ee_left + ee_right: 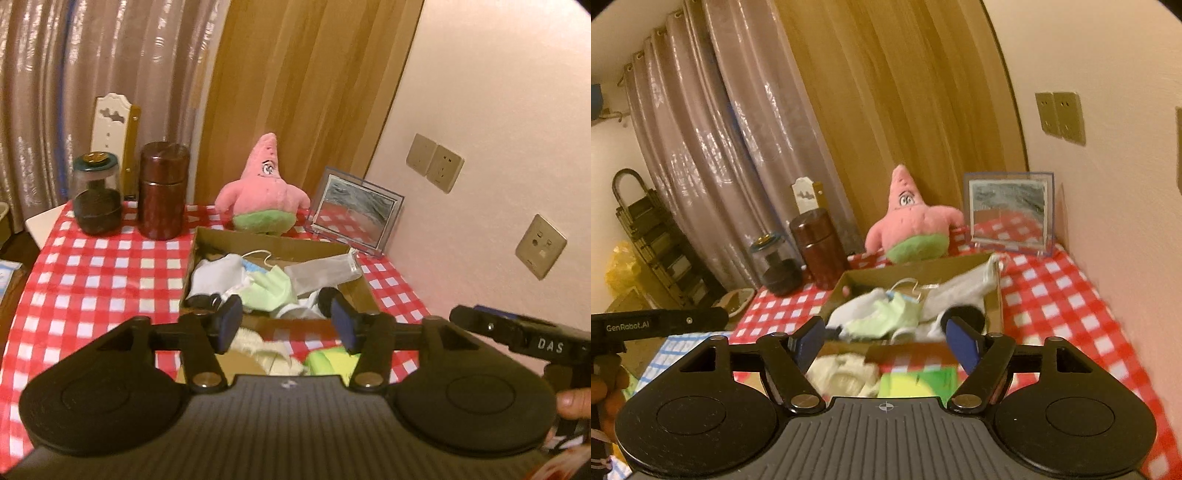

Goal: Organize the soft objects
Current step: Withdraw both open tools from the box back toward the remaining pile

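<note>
A: Checked table point(92, 266) against curtains, box point(207, 240) sitting mid-table, socks and a mask point(273, 288) piling inside.

B: Grippers?

A: Left gripper point(286, 321) hovering half open, nothing between the pads. Right gripper point(886, 341) standing wider, also empty.

B: What's waiting?

A: Cream cloth point(842, 376) and green cloth point(916, 380) lying just before the box, under both grippers.

B: Tip?

A: I'd be dropping one gripper straight over a cloth, pinching a thick fold, lifting clear of the box wall. Plush point(264, 188) standing behind the box.
</note>
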`<act>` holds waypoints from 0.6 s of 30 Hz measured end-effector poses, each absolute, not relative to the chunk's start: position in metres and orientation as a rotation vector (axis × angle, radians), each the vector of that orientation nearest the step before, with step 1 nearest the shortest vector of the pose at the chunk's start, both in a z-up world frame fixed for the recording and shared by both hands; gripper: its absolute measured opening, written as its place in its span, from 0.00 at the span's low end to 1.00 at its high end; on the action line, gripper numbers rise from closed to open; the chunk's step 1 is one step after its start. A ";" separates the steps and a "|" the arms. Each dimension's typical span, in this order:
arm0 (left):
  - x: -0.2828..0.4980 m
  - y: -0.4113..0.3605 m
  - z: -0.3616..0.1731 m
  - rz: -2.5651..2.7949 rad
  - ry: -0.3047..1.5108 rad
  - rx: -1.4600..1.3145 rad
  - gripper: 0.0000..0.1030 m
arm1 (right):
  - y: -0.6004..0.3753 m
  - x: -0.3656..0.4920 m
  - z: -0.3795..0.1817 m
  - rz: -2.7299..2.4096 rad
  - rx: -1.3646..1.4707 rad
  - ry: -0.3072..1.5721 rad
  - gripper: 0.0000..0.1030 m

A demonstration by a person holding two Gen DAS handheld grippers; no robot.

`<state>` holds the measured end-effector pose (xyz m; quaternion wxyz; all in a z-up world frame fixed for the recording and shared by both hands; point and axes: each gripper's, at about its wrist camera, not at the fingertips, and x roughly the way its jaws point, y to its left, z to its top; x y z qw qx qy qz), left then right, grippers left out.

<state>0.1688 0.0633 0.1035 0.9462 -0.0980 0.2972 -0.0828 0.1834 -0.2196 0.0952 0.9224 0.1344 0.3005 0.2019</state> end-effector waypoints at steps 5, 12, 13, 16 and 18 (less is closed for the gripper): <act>0.130 0.064 0.096 -0.132 0.619 -0.218 0.65 | -0.218 0.146 0.092 0.402 0.278 0.643 0.72; 0.085 0.064 0.077 -0.098 0.657 -0.219 0.82 | -0.221 0.107 0.079 0.391 0.290 0.696 0.72; 0.080 0.064 0.074 -0.093 0.660 -0.217 0.82 | -0.220 0.103 0.077 0.393 0.287 0.704 0.72; 0.070 0.062 0.067 -0.097 0.682 -0.192 0.83 | -0.218 0.095 0.071 0.397 0.269 0.724 0.73; 0.066 0.063 0.063 -0.099 0.695 -0.179 0.84 | -0.218 0.092 0.068 0.400 0.250 0.733 0.73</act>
